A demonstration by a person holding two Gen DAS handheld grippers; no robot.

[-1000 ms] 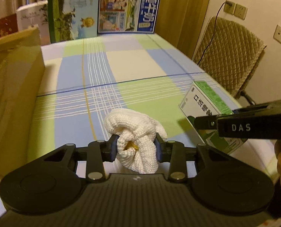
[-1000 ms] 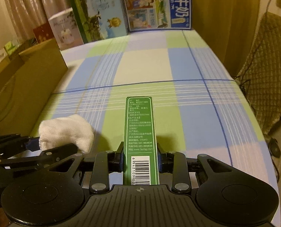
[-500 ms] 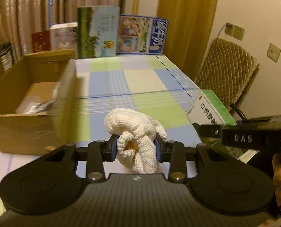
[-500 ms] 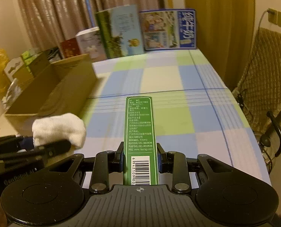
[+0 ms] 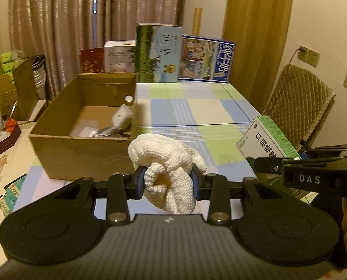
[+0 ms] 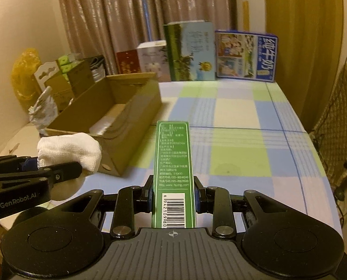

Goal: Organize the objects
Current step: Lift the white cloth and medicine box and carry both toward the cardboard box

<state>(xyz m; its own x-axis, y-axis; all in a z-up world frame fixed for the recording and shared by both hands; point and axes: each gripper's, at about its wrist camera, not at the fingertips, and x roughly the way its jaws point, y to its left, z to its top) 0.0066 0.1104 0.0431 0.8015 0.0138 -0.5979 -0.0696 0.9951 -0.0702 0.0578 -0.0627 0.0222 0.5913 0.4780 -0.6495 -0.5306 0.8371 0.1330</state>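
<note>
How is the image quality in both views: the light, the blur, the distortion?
Left wrist view: warm, dim yellow light; the white cloth is sharp, things inside the cardboard box are smeared. Right wrist view: same warm cast; the green box is fairly sharp, far cartons soft. Fisheye bends edges and darkens corners in both.
</note>
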